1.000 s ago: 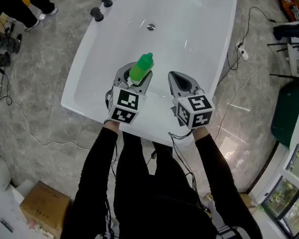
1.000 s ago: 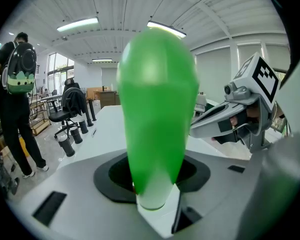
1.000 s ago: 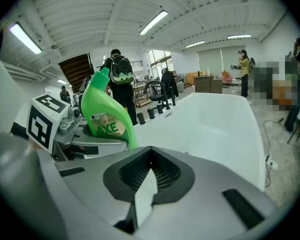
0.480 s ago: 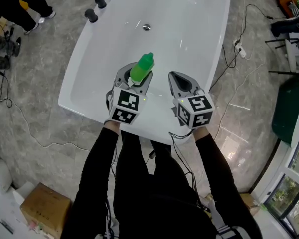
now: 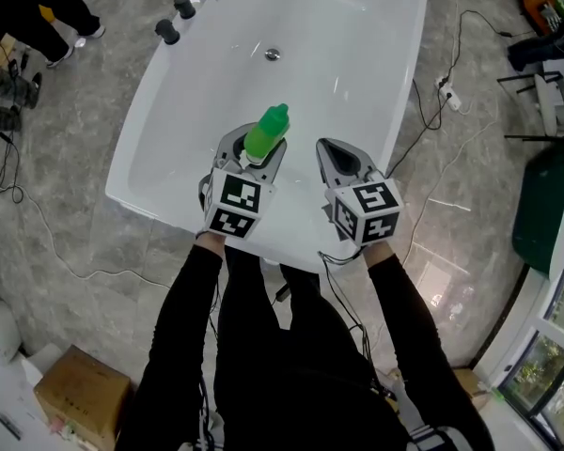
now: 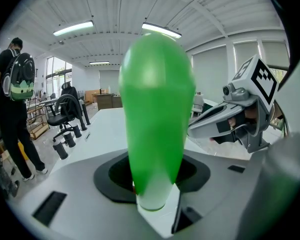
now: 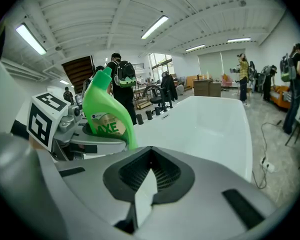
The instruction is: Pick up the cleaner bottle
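Note:
The green cleaner bottle [image 5: 266, 132] is lifted above the white bathtub [image 5: 132, 181], and my left gripper [image 5: 254, 147] is shut on its body. In the left gripper view the bottle [image 6: 157, 114] stands upright between the jaws and fills the centre. The right gripper view shows the bottle [image 7: 107, 115] and its label from the side, held in the left gripper [image 7: 65, 129]. My right gripper [image 5: 324, 147] hovers just right of the bottle, apart from it, jaws closed to a point with nothing between them. It also shows in the left gripper view as the right gripper [image 6: 225, 121].
The tub's drain [image 5: 272, 54] and black tap knobs [image 5: 183, 7] lie at its far end. Cables [image 5: 432, 92] trail over the grey tiled floor on the right. A cardboard box [image 5: 80, 397] sits at the lower left. People [image 7: 121, 91] stand around the room.
Both grippers and the held bottle have drifted slightly rightwards over the tub; the tub has slid a little left in the head view. The grip is unchanged.

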{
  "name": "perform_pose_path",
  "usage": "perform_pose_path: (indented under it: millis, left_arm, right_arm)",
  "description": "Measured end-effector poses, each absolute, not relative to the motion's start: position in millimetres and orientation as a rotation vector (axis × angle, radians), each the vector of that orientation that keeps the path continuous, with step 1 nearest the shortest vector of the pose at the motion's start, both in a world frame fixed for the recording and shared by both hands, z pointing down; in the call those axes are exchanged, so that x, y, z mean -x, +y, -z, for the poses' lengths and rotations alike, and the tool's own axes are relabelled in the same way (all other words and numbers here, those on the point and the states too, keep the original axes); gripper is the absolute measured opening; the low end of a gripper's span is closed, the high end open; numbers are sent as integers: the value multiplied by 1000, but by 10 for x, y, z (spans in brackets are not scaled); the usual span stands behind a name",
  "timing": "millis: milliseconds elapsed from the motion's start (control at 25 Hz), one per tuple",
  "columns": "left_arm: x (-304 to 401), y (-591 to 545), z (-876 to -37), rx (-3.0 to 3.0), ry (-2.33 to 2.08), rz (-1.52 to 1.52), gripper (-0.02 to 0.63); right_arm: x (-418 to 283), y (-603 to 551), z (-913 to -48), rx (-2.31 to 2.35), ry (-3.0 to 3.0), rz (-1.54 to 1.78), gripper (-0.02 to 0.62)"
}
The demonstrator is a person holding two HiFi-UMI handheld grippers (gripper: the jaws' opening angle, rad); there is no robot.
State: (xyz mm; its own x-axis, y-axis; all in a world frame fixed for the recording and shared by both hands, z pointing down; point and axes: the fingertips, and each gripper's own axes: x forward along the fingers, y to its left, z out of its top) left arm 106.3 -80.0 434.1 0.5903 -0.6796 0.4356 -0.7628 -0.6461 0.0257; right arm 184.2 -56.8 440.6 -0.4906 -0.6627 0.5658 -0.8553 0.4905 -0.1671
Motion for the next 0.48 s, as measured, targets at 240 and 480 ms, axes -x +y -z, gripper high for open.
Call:
perform_pose_path:
  millis: [240,480]
  left_arm:
    - [-1131,-739,-4329,-2604,-1210,-576,193]
    - [-1168,-722,-4291,-2604,-1217,-582,193]
  right_arm:
    - [-1918,-524,-4383,-1241,-2316,-594,1]
    - [-1948,-512,-4337,-1223,-2326,-579,1]
